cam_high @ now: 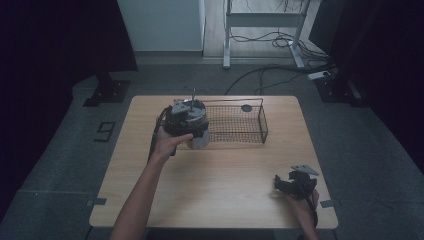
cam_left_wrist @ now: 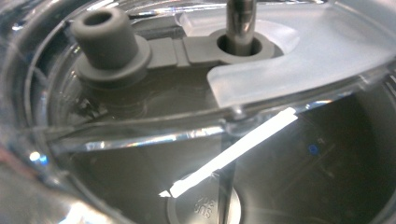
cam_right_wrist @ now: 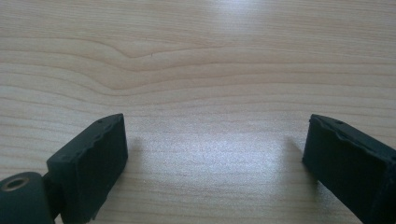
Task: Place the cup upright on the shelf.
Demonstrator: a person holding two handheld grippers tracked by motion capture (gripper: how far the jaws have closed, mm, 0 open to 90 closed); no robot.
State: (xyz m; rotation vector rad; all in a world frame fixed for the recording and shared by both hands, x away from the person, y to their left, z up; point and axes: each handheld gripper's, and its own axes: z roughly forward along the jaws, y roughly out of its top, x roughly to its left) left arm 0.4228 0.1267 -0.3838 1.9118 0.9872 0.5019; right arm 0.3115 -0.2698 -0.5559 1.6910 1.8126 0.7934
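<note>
One wooden table [cam_high: 215,170] fills the middle of the high view, and on it stand one wire basket [cam_high: 240,125], one clear plastic tumbler [cam_high: 199,135] and two hand-held grippers. The tumbler sits left of centre in the frame, at the basket's left end; whether it is inside the mesh or just beside it cannot be told. A metal straw [cam_high: 194,96] rises from its lid. The left gripper [cam_high: 186,120] is at the tumbler's top, held by the left hand [cam_high: 169,142]; whether its jaws are apart or closed on the tumbler cannot be told. In the basket's upper right corner lies one small dark disc [cam_high: 246,108]. The right gripper [cam_high: 295,184] rests at the lower right of the frame, near the table's front edge, well apart from the tumbler. The left gripper view looks close onto the transparent lid [cam_left_wrist: 299,51], with one grey stopper [cam_left_wrist: 109,42] at upper left and the straw passing through a grey ring. The right gripper view shows two black jaws spread wide over bare wood grain, holding nothing.
</note>
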